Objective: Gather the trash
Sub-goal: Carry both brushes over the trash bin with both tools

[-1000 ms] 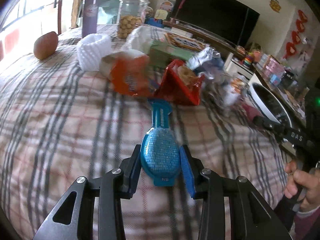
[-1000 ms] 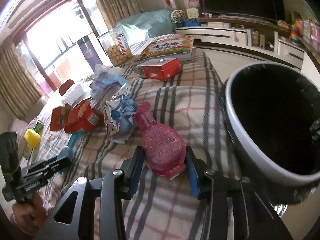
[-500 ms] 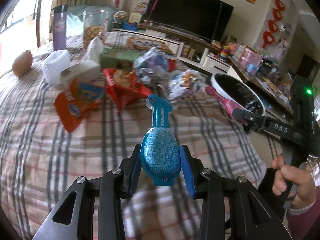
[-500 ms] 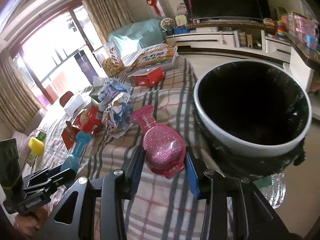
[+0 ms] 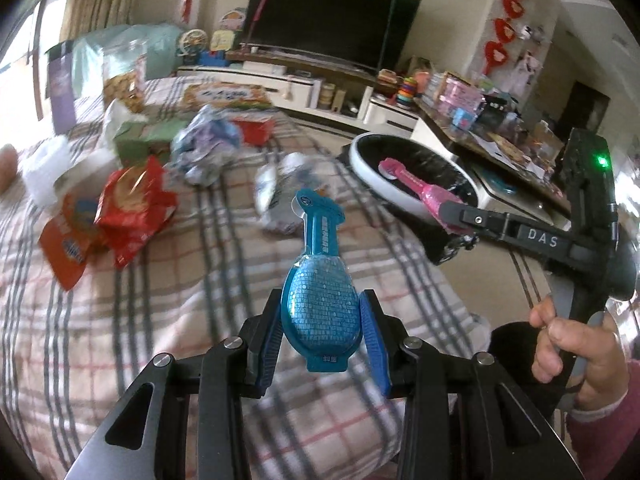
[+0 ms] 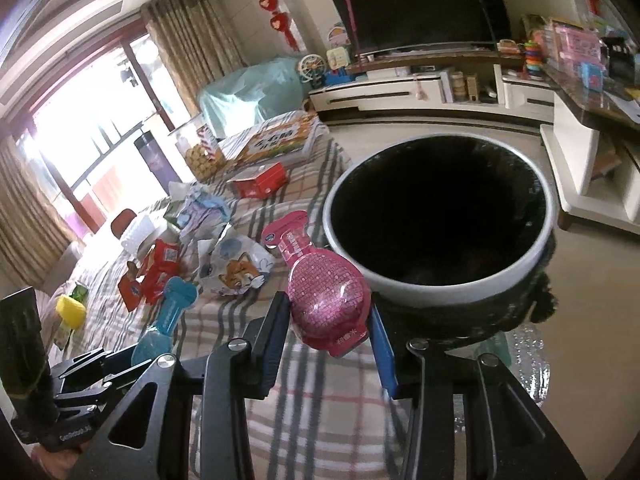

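Step in hand: carry to bin, both hands loaded.

Left gripper (image 5: 322, 336): fingers clamped on the bulb end of a blue foil bulb-shaped snack pouch (image 5: 320, 304), neck pointing away from the camera. It hangs over the plaid-covered desk (image 5: 160, 320), short of the bin.

Right gripper (image 6: 330, 330): fingers clamped on a matching pink foil bulb-shaped pouch (image 6: 324, 292). In the right wrist view its neck sits just beside the near-left rim of the white-rimmed black round trash bin (image 6: 440, 292). In the left wrist view the pink pouch tip overlaps the bin mouth, so it is probably at or just over the rim; depth is hard to read through the fisheye.

Bin stands off the right edge of the desk, mouth open and dark inside; contents not visible.

Still on the desk, far left: red and orange crumpled snack wrappers (image 5: 128, 204), a crumpled white wrapper with a cartoon fox (image 6: 236, 268), a crumpled pale blue-purple plastic bag (image 5: 208, 148), a small red carton (image 6: 260, 180).

Next move, my read: push the right gripper further over the bin centre, then let the fingers go so the pink pouch drops clear of the rim. The left follows the same path with the blue pouch. Then back for the loose wrappers.
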### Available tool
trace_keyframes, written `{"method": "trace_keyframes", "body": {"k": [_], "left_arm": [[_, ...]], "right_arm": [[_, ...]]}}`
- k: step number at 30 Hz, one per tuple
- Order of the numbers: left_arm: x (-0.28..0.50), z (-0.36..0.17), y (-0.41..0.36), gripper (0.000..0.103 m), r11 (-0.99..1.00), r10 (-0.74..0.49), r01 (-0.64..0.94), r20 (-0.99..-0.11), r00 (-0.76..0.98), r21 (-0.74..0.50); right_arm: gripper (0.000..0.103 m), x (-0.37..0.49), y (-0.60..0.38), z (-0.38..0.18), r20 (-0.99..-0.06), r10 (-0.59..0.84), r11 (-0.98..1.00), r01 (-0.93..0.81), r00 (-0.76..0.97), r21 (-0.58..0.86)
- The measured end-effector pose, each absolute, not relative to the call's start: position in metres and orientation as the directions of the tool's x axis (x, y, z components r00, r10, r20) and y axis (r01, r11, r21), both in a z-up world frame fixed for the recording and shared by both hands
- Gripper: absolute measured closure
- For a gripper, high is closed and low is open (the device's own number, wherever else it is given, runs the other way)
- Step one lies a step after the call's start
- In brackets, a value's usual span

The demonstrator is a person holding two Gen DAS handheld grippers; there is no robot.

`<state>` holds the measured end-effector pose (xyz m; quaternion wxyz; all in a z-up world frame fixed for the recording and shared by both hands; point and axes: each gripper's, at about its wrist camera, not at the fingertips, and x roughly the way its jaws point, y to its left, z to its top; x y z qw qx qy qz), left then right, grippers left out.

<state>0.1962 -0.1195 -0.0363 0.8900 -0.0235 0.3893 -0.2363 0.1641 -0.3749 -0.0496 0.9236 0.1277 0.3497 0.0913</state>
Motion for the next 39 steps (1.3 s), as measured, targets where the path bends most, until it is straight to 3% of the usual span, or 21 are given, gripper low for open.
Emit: {"method": "trace_keyframes", "body": {"k": [39], "left_arm": [[0.307, -0.033, -0.253, 0.067, 0.815, -0.502, 0.554, -0.685, 0.528, -0.169]], "right_arm": [[0.064, 0.197, -0.466, -0.034, -0.620, 0.140, 0.957, 0.054, 0.772, 0.284]]}}
